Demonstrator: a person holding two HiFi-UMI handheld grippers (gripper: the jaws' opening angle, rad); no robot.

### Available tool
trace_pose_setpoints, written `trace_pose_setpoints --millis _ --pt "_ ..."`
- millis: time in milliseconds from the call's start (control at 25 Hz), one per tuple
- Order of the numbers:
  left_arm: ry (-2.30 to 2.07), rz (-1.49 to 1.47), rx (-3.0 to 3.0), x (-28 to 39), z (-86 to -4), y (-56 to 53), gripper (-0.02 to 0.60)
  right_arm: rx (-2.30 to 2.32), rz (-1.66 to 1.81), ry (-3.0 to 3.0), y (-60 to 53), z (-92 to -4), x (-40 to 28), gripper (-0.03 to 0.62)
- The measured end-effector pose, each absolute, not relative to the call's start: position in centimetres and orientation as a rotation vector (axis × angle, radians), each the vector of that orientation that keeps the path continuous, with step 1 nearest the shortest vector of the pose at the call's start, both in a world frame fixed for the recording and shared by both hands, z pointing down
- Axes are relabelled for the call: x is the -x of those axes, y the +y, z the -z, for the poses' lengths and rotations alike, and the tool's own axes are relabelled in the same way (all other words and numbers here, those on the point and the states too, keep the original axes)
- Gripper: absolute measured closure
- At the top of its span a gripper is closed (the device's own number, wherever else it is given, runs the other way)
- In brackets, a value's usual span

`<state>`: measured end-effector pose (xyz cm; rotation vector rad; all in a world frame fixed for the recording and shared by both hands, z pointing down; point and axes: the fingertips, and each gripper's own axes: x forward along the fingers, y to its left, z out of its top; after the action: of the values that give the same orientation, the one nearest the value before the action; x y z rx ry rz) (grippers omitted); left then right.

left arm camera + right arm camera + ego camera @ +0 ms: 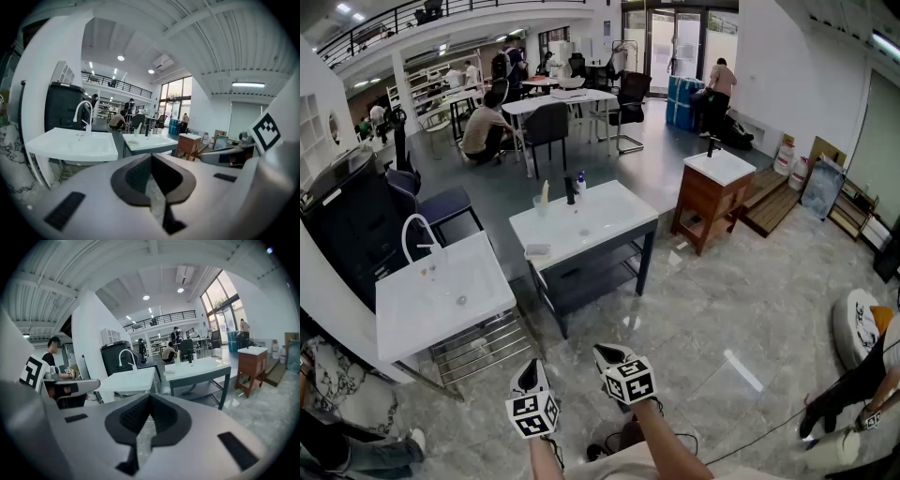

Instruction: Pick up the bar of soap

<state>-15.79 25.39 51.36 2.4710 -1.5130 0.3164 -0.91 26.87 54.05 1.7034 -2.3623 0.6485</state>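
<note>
What may be the bar of soap (537, 250) is only a pale speck at the lower left corner of the middle worktop (609, 220) in the head view, too small to tell for sure. The forearms (661, 441) behind the left gripper (529, 368) and right gripper (607, 353) are cut off by the bottom edge. A person's legs (342, 448) at lower left and another person (853, 384) at lower right are cropped by the frame edges. In both gripper views each gripper's own body is blurred close to the lens.

No words, numbers or brands are legible. At the head view's lower middle, the cube (532, 413) on the left gripper (531, 367) and the cube (631, 381) on the right gripper (602, 352) bear only black-and-white square patterns.
</note>
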Motion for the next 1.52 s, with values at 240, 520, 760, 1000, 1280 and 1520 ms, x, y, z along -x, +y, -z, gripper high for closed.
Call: trace_pose_setpoints --millis 240,520,760,1000,1280,1520 --pt "-1.489 -0.327 -2.485 14.9 -51.6 25.3 0.577 -1.691 -0.629 -2.368 26.8 -53.7 0.7 0.588" --pt "-1.479 -0.319 -2.504 14.7 -50.7 25.0 0.577 -1.72 -0.646 -2.381 26.4 -52.9 0.5 0.588" --pt "-1.48 -0.309 -2.485 14.7 -51.3 23.6 0.577 -1.664 -0.676 -2.457 25.4 -53.0 0.8 0.588" --pt "-1.489 -0.305 -2.466 14.6 -51.2 21.6 0.577 -1.652 -0.713 -2.484 23.0 -52.7 0.4 0.588" --pt "-1.487 -0.341 -2.436 14.0 -51.8 18.3 0.577 -1.576 -0.793 -2.49 19.7 -54.5 0.8 0.588" --pt "-1.514 -0.351 -2.445 12.6 -50.8 13.6 0.577 -1.519 -0.699 -2.56 14.7 -52.7 -0.3 0.588"
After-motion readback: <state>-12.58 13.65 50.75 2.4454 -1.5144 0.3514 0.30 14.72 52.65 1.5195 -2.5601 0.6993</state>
